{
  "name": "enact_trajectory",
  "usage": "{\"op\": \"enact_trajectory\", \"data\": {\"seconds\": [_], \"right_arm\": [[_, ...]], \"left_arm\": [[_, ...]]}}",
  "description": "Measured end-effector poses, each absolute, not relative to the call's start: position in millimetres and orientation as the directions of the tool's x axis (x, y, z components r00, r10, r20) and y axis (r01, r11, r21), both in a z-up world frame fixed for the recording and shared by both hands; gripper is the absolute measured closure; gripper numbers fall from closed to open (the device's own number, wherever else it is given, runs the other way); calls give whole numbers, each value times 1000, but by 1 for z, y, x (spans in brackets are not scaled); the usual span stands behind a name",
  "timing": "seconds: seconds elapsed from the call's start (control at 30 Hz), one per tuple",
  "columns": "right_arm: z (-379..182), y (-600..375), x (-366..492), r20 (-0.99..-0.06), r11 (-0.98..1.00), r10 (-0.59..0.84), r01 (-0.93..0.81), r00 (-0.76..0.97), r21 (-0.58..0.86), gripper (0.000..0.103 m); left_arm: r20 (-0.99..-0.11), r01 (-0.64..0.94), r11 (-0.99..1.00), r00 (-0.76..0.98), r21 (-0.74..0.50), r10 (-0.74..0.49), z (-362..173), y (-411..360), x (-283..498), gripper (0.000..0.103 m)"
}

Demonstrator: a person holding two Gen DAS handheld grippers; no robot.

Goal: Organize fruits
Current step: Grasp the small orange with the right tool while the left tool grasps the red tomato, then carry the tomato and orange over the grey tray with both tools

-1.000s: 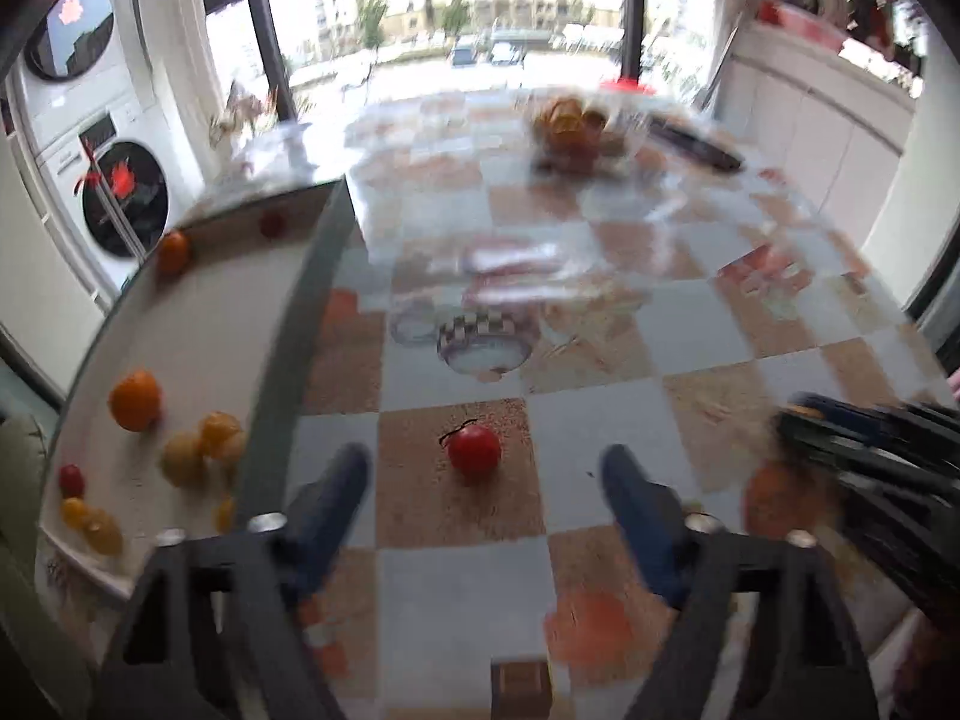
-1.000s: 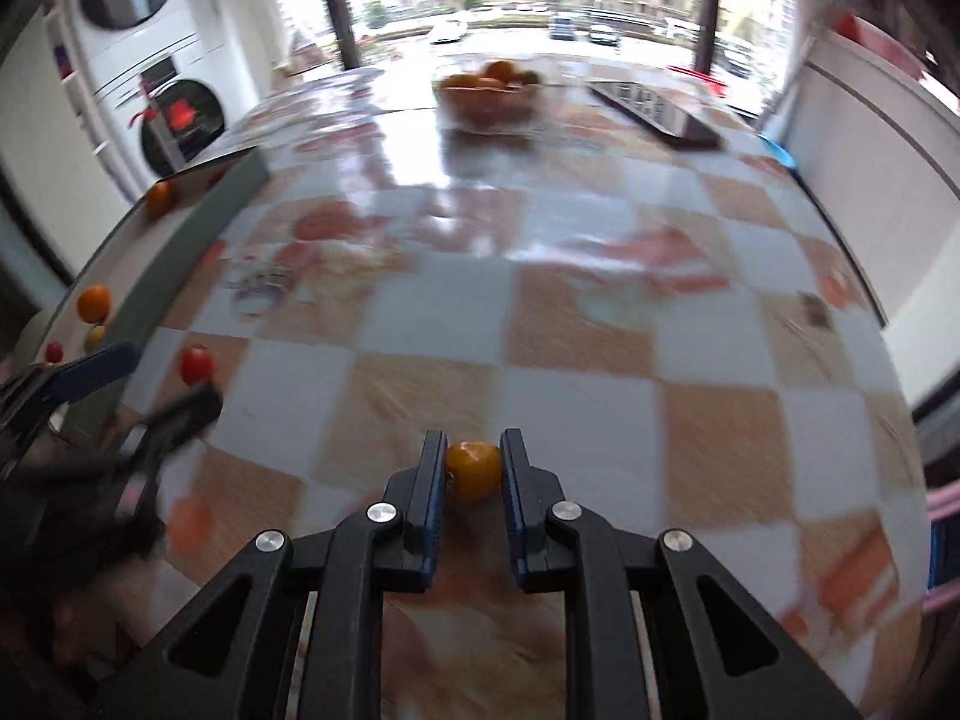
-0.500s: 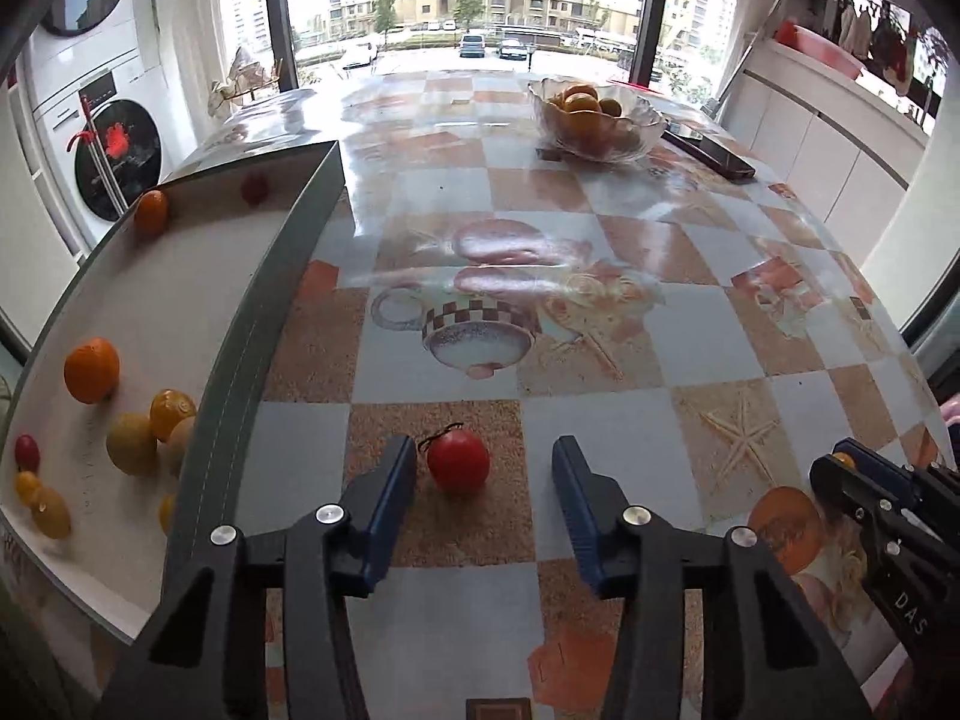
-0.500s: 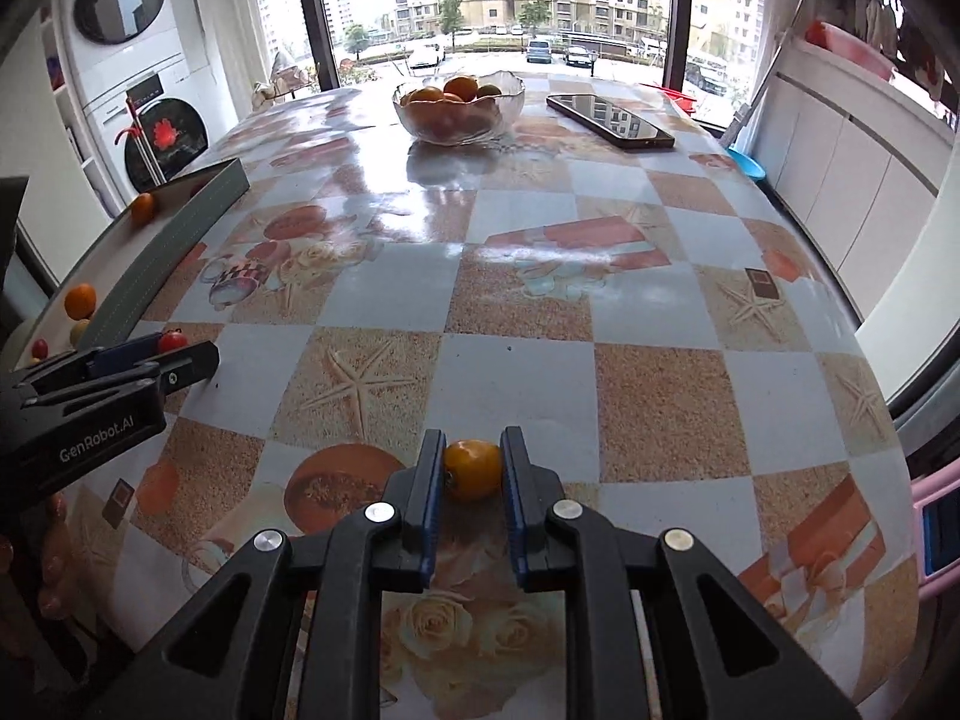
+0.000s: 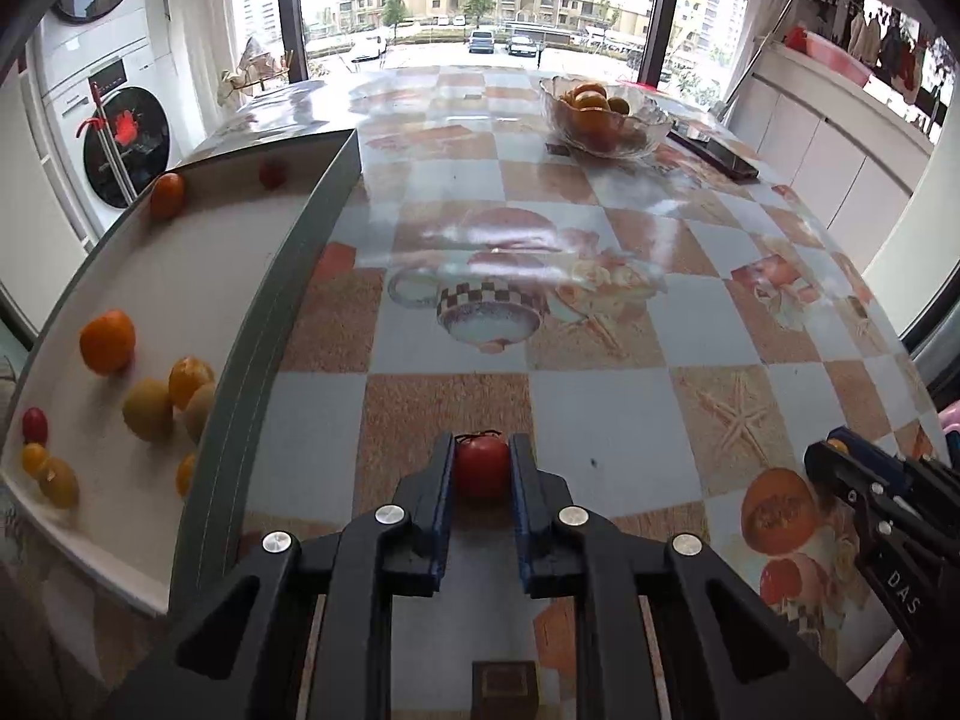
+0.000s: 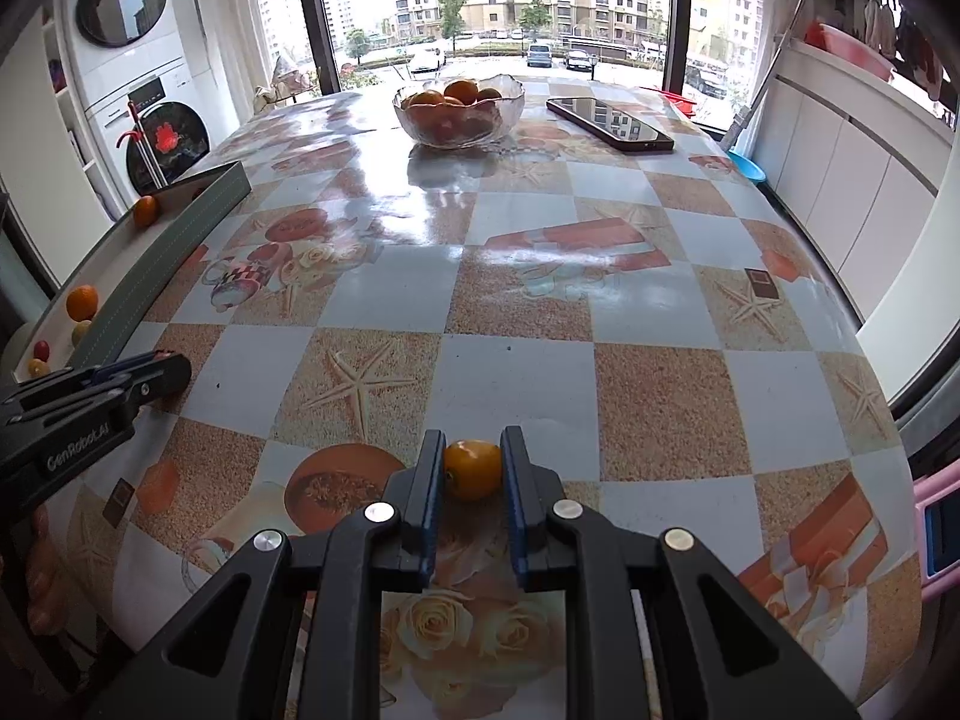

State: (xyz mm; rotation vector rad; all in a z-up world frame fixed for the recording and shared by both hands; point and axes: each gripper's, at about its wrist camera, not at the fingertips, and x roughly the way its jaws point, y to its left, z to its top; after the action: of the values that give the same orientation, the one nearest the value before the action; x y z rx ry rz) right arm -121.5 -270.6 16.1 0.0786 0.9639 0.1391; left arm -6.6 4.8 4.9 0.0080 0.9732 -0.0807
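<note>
Left wrist view: the left gripper (image 5: 480,468) is clamped on a red tomato (image 5: 480,471) at lower centre, tray (image 5: 264,324) at left. Right wrist view: the right gripper (image 6: 472,465) pinches a yellow fruit (image 6: 473,468) at lower centre.

Bright daylight enters through the far windows (image 6: 498,0); glare streaks the glossy counter (image 6: 420,222); both views look sharp, though fisheye bending darkens the corners, perhaps hiding detail there.
</note>
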Motion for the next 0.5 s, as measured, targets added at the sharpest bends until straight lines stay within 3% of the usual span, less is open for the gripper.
{"op": "enact_trajectory", "data": {"seconds": [0.17, 0.5], "right_arm": [[16, -272, -123, -812, 988, 152, -88, 563, 124, 83], [16, -271, -124, -813, 990, 142, -94, 565, 107, 83]], "left_arm": [[-821, 79, 996, 571, 30, -21, 5, -4, -13, 85], [-821, 75, 997, 569, 6, -38, 5, -2, -13, 85]]}}
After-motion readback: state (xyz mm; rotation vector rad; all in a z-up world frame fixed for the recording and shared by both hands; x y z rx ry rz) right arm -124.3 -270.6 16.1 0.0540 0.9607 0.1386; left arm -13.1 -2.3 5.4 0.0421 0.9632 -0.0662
